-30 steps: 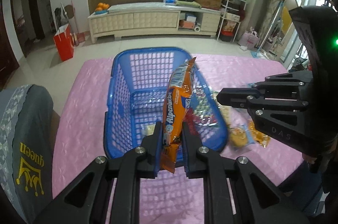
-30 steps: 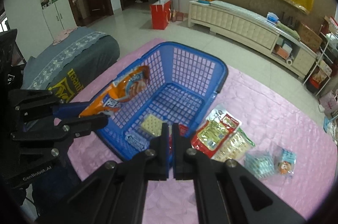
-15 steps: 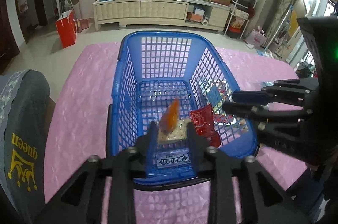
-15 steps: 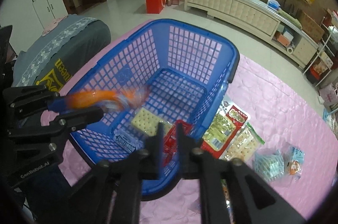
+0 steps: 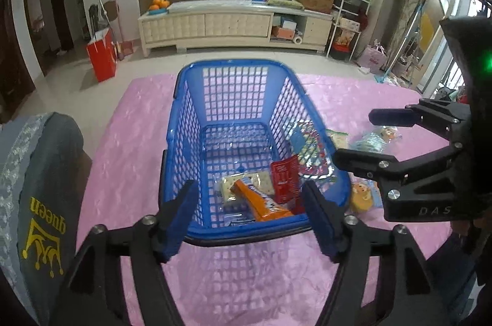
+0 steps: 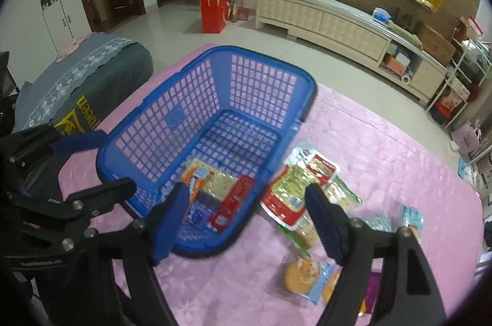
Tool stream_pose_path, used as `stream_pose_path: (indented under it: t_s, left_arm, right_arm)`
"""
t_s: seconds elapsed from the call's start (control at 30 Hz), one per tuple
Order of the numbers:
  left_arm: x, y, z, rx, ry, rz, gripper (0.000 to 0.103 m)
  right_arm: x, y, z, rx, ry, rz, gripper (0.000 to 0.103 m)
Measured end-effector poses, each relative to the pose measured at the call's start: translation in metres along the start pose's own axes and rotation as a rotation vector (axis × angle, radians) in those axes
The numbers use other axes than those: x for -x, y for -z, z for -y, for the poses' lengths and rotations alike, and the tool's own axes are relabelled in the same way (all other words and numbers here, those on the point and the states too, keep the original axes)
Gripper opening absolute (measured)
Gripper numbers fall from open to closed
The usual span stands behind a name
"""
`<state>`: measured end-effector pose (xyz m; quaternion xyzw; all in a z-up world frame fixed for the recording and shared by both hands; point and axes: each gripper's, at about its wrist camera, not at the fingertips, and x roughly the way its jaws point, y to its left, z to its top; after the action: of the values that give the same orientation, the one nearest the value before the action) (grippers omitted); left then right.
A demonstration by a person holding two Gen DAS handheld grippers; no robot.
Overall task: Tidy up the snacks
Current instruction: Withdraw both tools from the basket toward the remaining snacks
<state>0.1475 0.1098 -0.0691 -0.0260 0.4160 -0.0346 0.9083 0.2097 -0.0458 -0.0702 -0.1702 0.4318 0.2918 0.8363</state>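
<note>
Left edge: grey cushion (image 5: 37, 190) printed "queen", cut off by the frame. Left tongs (image 5: 249, 215) opening, nothing between the jaws, poised over the near rim of the blue basket (image 5: 190, 123). Basket sits on the pink worktop (image 5: 129, 135); far half of its floor is bare, free room there. Packed at the near end: orange wrapper (image 5: 261, 203) lying across a cracker pack (image 5: 246, 187), red sachet (image 5: 284, 178) leaning on the right wall, a blue-labelled packet (image 6: 196, 215) half hidden by the rim. Right of basket, loose snacks on the worktop: red-green pouch (image 6: 295, 187) touching the basket side, pale cracker bag (image 6: 338, 197) under it, small blue packets (image 6: 410, 217), round cake pack (image 6: 304, 273) partly covered by the right tongs (image 6: 246, 218). Right tongs opening too, empty, straddling basket corner. Print on packs too blurred to read. Open pink worktop far right.
</note>
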Motion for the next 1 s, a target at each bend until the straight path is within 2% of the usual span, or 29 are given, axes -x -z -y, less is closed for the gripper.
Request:
stream_pose_path:
  t_s: [0.2, 0.5, 0.73, 1.0]
  left_arm:
    - [0.016, -0.003, 0.031, -0.029, 0.016, 0.017, 0.068]
    - [0.017, 0.000, 0.096, -0.117, 0.068, 0.010, 0.068]
    - [-0.001, 0.008, 0.145, -0.178, 0.106, -0.027, 0.068]
    - [-0.035, 0.032, 0.176, -0.197, 0.091, -0.094, 0.068]
  right_arm:
    - [0.026, 0.020, 0.022, -0.020, 0.025, 0.013, 0.081]
    - [0.058, 0.060, 0.067, -0.063, 0.090, 0.015, 0.082]
    - [0.051, 0.100, 0.097, -0.069, 0.126, -0.038, 0.082]
    - [0.022, 0.138, 0.114, -0.014, 0.165, -0.128, 0.082]
